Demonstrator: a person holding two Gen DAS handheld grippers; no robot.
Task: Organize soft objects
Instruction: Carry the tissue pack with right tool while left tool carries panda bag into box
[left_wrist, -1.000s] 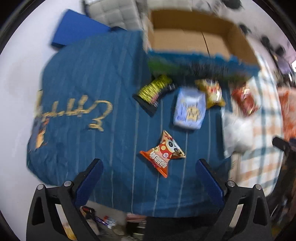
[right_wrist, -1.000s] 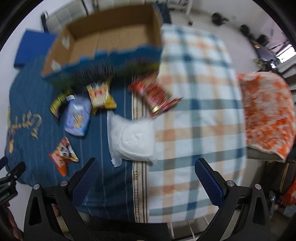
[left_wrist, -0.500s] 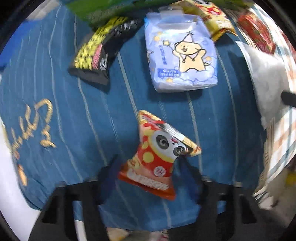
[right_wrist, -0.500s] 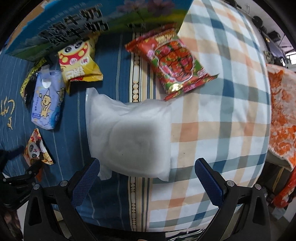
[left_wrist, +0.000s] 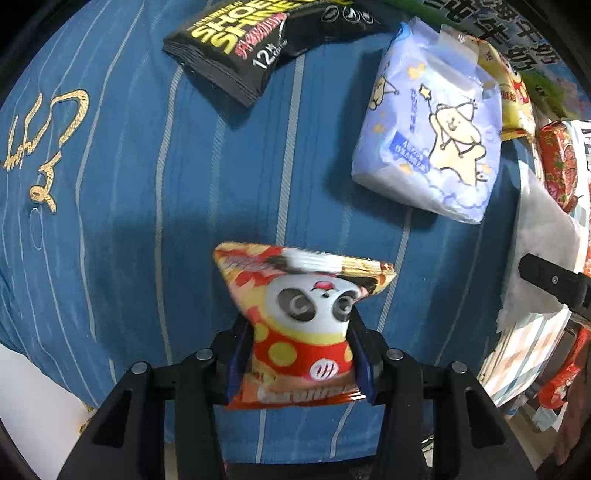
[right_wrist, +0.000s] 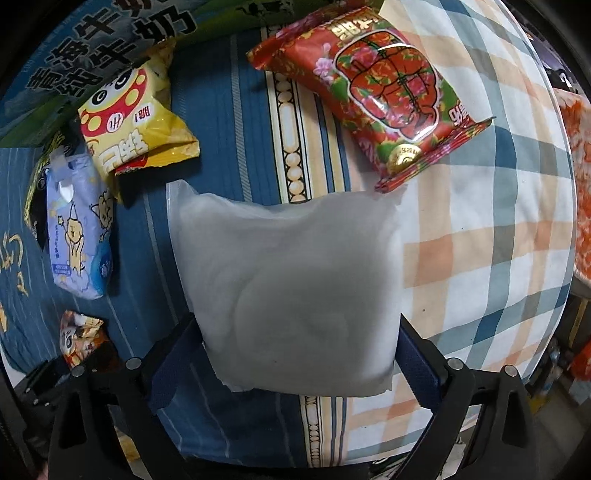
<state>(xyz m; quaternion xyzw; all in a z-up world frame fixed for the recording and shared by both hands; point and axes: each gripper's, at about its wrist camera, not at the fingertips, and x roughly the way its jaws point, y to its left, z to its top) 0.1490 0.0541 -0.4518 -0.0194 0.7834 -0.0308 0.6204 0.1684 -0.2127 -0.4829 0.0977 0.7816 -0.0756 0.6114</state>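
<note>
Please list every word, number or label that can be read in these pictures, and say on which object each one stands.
"SHOE SHINE", "12": black wipes pack.
Large Chinese characters, cut off by the frame: side of the cardboard box.
Print on the panda snack bag, blue tissue pack, yellow snack bag and red flowered bag: too small or blurred.

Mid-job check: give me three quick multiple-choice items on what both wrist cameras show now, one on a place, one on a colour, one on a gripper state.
1. The white pillow pack lies:
A. inside a box
B. across the seam of blue cloth and plaid cloth
C. on the floor

2. The tissue pack with the star cartoon is mainly:
A. lavender blue
B. green
C. orange

3. The left gripper is:
A. open and bare
B. shut on the panda snack bag
C. out of view

Answers: 1 B, both cloths show under it. 2 A, pale blue wrapper. 3 B, fingers squeeze the bag's waist.
</note>
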